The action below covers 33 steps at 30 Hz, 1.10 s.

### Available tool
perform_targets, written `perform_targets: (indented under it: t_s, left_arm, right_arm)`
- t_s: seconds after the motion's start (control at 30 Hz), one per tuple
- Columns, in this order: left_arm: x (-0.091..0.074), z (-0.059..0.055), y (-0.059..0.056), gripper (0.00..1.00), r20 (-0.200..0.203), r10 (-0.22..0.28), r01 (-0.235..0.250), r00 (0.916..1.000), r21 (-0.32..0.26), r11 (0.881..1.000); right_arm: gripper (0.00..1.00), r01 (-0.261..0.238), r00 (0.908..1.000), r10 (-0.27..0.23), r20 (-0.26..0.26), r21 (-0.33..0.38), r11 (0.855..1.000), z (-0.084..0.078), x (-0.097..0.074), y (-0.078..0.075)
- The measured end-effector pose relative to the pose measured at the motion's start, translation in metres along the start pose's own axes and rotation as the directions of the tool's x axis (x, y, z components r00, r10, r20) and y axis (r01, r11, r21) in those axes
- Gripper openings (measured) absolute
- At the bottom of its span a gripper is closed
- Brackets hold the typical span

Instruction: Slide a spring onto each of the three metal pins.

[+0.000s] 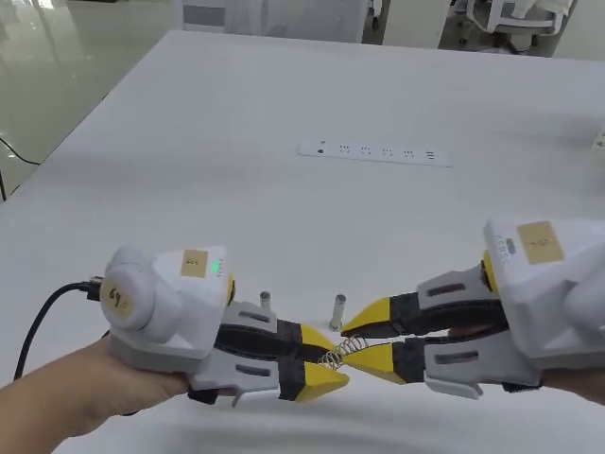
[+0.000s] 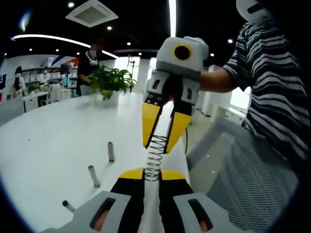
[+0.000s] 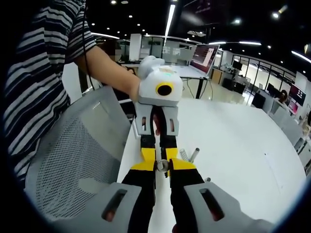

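One spring (image 2: 154,158) clamped by left gripper (image 1: 333,364) and right gripper (image 1: 352,345) fingers (image 1: 373,315); three pins (image 2: 93,175) beside.

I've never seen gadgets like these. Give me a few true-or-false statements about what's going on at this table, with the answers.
1. One spring is gripped at its ends by the left gripper and the right gripper. True.
2. The spring already sits on a pin. False: it hangs in the air between the two grippers, apart from the pins.
3. Three metal pins are on the white table, all bare. True.
4. The power strip lies between the grippers and the pins. False: it lies beyond the pins, farther from the person.
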<state>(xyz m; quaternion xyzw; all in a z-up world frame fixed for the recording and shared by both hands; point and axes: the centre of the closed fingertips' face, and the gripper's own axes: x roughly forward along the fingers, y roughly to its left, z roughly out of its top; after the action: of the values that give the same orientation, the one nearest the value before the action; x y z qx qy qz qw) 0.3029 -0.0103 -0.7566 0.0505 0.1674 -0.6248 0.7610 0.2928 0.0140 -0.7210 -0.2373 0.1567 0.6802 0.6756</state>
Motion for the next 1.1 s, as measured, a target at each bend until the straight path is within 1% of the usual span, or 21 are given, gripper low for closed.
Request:
perform_targets:
  t_s: [0.2, 0.47, 0.73, 1.1]
  left_arm:
    - [-0.001, -0.001, 0.002, 0.02, -0.009, 0.01, -0.01, 0.9999, 0.005, 1.0]
    - [0.0, -0.001, 0.004, 0.02, -0.014, 0.018, -0.018, 0.9997, 0.01, 1.0]
    - [0.001, -0.001, 0.005, 0.02, -0.014, 0.02, -0.02, 0.9997, 0.013, 1.0]
    - [0.003, 0.001, 0.005, 0.02, -0.009, 0.018, -0.018, 0.9998, 0.013, 1.0]
  right_arm:
    - [0.07, 0.019, 0.9998, -0.019, -0.007, -0.053, 0.998, 0.004, 0.005, 0.0]
    - [0.07, 0.026, 0.9996, -0.026, -0.007, -0.088, 0.996, 0.009, 0.011, 0.0]
    - [0.07, 0.026, 0.9996, -0.027, -0.012, -0.107, 0.994, 0.01, 0.014, -0.001]
    - [0.07, 0.028, 0.9996, -0.029, -0.005, -0.099, 0.995, 0.012, 0.016, -0.003]
